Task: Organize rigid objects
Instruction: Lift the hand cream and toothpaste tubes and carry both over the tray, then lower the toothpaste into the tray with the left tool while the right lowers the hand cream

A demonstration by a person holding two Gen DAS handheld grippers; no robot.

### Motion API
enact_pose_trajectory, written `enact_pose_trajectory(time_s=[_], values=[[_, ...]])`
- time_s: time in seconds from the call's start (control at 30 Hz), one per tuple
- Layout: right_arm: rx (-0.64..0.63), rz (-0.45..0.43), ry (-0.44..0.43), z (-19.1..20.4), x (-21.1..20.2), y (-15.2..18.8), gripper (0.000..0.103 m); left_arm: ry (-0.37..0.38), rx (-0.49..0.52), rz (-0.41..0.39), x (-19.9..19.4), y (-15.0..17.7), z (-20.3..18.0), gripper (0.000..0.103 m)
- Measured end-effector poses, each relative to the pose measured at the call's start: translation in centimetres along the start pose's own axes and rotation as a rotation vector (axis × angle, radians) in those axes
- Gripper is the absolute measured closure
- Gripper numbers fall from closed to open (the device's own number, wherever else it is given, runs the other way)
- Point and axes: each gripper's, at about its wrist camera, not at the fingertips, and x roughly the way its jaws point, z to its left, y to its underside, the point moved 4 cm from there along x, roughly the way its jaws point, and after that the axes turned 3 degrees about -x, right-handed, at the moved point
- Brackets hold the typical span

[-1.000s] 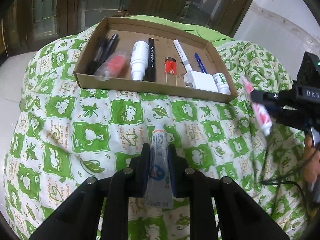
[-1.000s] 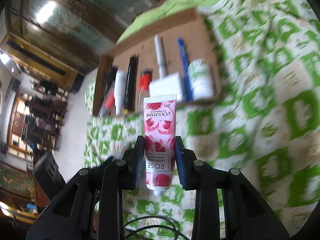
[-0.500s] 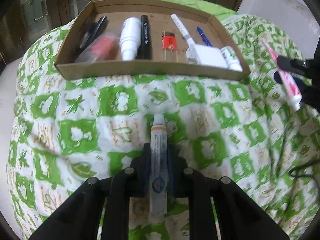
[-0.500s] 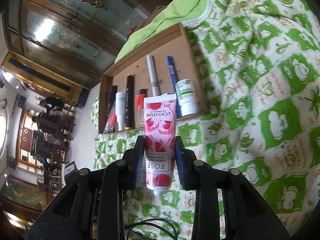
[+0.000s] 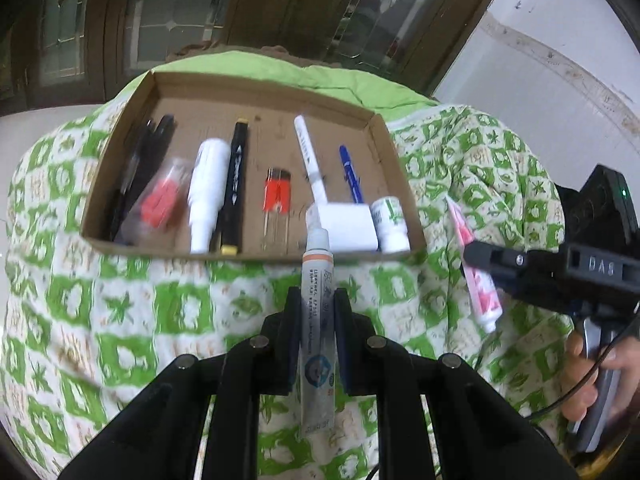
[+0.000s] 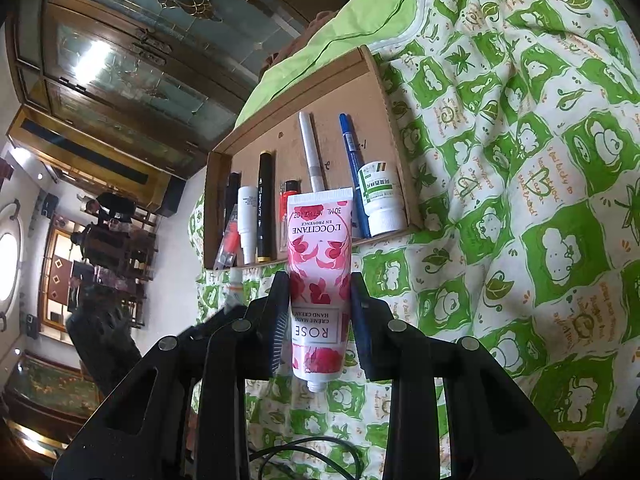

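Cardboard tray (image 5: 400, 168), shallow, open-topped, resting on a green-and-white patterned quilt (image 5: 120, 312); contents ranged lengthwise in a row, listed from the left wall: two black pens (image 5: 140, 168); a clear packet with red contents (image 5: 162, 200); a white bottle (image 5: 206, 188); a black marker (image 5: 236, 176); a red lighter (image 5: 277, 194); a white pen (image 5: 310, 156); a white block (image 5: 350, 226) at the near wall; a blue pen (image 5: 350, 172); a small white bottle with green label (image 5: 390, 222), just beside the right wall. Left gripper (image 5: 316, 320): clenched on a slim grey ointment tube (image 5: 316, 304), cap end forward, held above the quilt with its tip over the tray's near wall, roughly between the lighter and the white block. Right gripper (image 6: 320, 308): clenched on a pink rose hand-cream tube (image 6: 320, 256), crimped end forward, cap toward the camera, carried in the air to the right of the tray and near its right-hand corner. Step in hand, by estimate: transport of both tubes toward the tray, neither yet deposited. Next move, by estimate: each tube to be aligned parallel with the row, lowered into a bare strip of tray floor, the gap beside the lighter looking the likeliest, then let go without knocking neighbouring items.
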Motion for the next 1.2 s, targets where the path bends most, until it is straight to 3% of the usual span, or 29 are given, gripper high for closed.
enact_pose_trajectory(time_s=[0.43, 0.7, 0.9, 1.2], values=[[-0.061, -0.039, 0.044, 1.0, -0.4, -3.3, 0.074, -0.050, -0.006, -0.018, 1.4, -5.2, 1.6, 0.089], [-0.159, -0.011, 0.111, 2.3, 3.1, -7.3, 0.074, -0.060, -0.010, -0.014, 4.1, -8.6, 1.8, 0.089], [-0.043, 0.088, 0.013, 0.7, 7.2, -9.3, 0.074, -0.055, -0.045, 0.008, 6.8, -10.6, 2.5, 0.089], [0.032, 0.090, -0.035, -0.4, 9.6, -11.9, 0.074, -0.073, -0.044, 0.026, 9.9, -12.7, 2.5, 0.089]])
